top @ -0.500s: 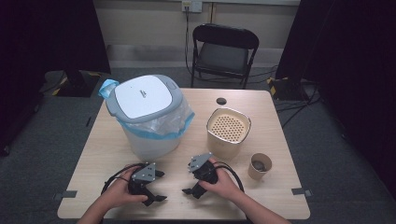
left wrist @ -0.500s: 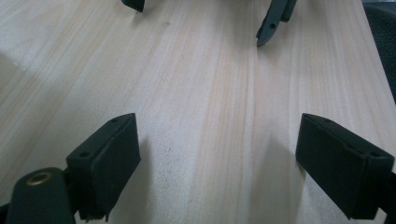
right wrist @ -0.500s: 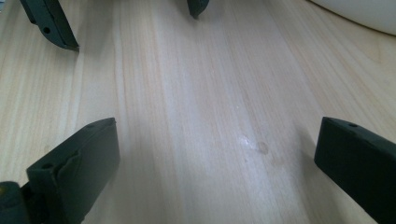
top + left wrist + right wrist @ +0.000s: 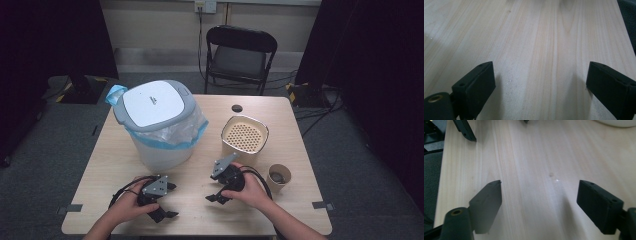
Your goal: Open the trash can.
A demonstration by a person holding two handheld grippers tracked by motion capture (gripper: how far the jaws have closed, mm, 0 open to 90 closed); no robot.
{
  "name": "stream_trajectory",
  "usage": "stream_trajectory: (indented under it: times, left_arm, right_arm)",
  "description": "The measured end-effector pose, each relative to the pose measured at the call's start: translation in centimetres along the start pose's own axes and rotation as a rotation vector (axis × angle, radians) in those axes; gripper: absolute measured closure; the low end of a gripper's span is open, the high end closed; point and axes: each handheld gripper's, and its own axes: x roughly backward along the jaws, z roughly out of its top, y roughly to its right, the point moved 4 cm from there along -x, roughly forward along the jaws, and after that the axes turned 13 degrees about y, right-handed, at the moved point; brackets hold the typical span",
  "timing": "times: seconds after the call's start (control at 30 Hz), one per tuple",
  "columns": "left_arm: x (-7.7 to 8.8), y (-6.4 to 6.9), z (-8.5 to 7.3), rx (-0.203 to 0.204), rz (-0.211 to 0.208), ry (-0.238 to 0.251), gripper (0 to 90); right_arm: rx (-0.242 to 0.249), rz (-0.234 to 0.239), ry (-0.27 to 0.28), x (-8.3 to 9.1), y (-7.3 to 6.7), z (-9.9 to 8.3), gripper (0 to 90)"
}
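Both grippers, left gripper and right gripper, rest low on the counter, jaws open, empty, near lidded bin

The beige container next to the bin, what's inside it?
The beige container holds a round perforated insert, like a strainer plate, set just below its rim. No loose items lie on it. Whatever sits beneath the insert is covered, so the high view cannot settle it.

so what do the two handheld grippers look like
Both are black. The left gripper and right gripper each carry a grey three-cornered plate on top and trail a looping black cable. Their fingers are flat, blocky black pads with small screw holes. The forearms look bare.
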Motion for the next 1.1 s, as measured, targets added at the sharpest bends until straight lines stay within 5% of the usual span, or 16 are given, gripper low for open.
stream_trajectory:
  times: [0.37,1.1]
  left_arm:
    - [0.0,0.0,0.0,-0.003,-0.005,-0.016,6.5]
    - [-0.1,0.0,0.1,-0.022,-0.013,-0.026,3.6]
  right_arm:
    - [0.025,0.003,-0.007,4.5,0.0,5.1,23.1]
    - [0.035,-0.060,0.020,9.0,2.8,12.5,23.9]
